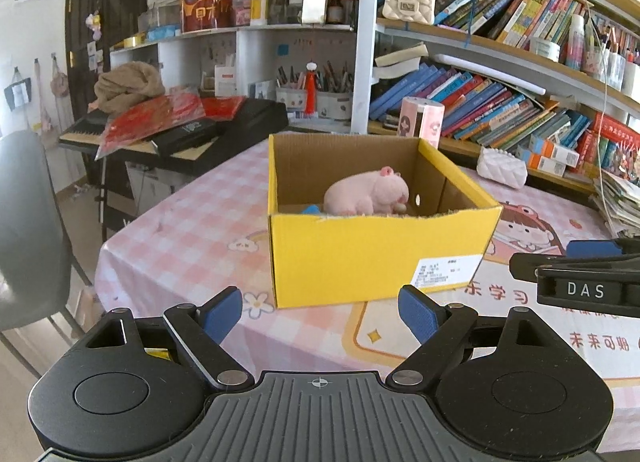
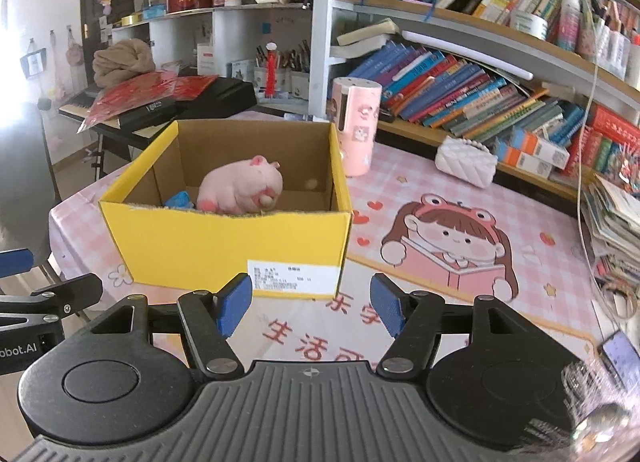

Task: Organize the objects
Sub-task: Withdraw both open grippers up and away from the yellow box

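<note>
A yellow cardboard box [image 1: 376,250] [image 2: 224,246] stands open on the pink checked table [image 1: 192,222]. Inside it lies a pink plush pig [image 1: 366,192] [image 2: 240,186] beside a small blue object [image 2: 179,199] [image 1: 311,209]. My left gripper [image 1: 320,316] hovers in front of the box with its blue pads wide apart and nothing between them. My right gripper [image 2: 312,306] is also short of the box's near wall, jaws apart and empty. Each gripper shows at the edge of the other's view.
A pink cylindrical holder [image 2: 358,126] stands behind the box, and a white quilted purse [image 2: 466,160] lies to its right. Bookshelves [image 2: 500,102] line the back and right. A stack of papers [image 2: 616,222] sits at the table's right edge, a keyboard [image 1: 168,134] beyond the left.
</note>
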`<state>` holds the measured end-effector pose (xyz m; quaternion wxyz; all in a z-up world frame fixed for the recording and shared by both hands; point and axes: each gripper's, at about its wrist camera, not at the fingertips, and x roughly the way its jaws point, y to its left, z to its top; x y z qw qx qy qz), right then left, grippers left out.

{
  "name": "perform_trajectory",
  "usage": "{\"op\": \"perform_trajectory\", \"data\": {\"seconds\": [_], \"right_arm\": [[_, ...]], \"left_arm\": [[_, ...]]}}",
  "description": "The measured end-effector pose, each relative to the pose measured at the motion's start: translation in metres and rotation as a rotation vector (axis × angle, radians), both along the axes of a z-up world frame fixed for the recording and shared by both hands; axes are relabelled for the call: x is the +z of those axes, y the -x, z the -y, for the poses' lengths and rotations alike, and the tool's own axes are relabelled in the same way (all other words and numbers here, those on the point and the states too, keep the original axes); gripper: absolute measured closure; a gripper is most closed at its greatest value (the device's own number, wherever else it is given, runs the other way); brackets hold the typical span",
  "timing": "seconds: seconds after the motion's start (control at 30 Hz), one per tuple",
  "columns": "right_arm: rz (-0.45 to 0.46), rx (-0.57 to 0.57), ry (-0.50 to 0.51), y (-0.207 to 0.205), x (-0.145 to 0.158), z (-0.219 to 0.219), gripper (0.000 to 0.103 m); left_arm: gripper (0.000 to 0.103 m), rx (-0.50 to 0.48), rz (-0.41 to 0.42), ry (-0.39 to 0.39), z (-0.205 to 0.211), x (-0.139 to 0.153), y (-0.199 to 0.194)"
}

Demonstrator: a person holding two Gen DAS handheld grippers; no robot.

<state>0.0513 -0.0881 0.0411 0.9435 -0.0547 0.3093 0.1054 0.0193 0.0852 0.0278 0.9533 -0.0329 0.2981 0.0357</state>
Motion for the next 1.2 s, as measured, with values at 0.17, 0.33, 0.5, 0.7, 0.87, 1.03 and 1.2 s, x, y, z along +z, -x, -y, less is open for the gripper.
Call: {"op": "perform_trajectory", "data": {"seconds": [0.17, 0.33, 0.5, 0.7, 0.87, 1.03, 1.2], "right_arm": [[-0.009, -0.041, -0.006, 0.015, -0.006, 0.004, 0.035], [-0.019, -0.091, -0.006, 0.030, -0.012, 0.010, 0.031], [-0.018, -0.144, -0.001, 0.044, -0.017, 0.018, 0.030], [-0.025, -0.198, 0.011, 0.060, -0.025, 0.026, 0.025], [-0.037, -0.249, 0.016, 0.070, -0.030, 0.034, 0.022], [-0.050, -0.314, 0.018, 0.076, -0.034, 0.045, 0.018], [-0.048, -0.375, 0.028, 0.080, -0.034, 0.056, 0.012]], "left_arm": [[0.015, -0.010, -0.015, -0.009, 0.006, -0.004, 0.007], [0.009, -0.036, -0.014, -0.026, 0.015, -0.006, 0.014], [0.009, -0.075, -0.025, -0.033, 0.022, -0.009, 0.020], [0.009, -0.133, -0.042, -0.052, 0.036, -0.014, 0.024], [0.009, -0.174, -0.047, -0.062, 0.046, -0.016, 0.025], [0.008, -0.210, -0.047, -0.072, 0.056, -0.017, 0.024], [0.006, -0.242, -0.046, -0.078, 0.067, -0.017, 0.021]]}}
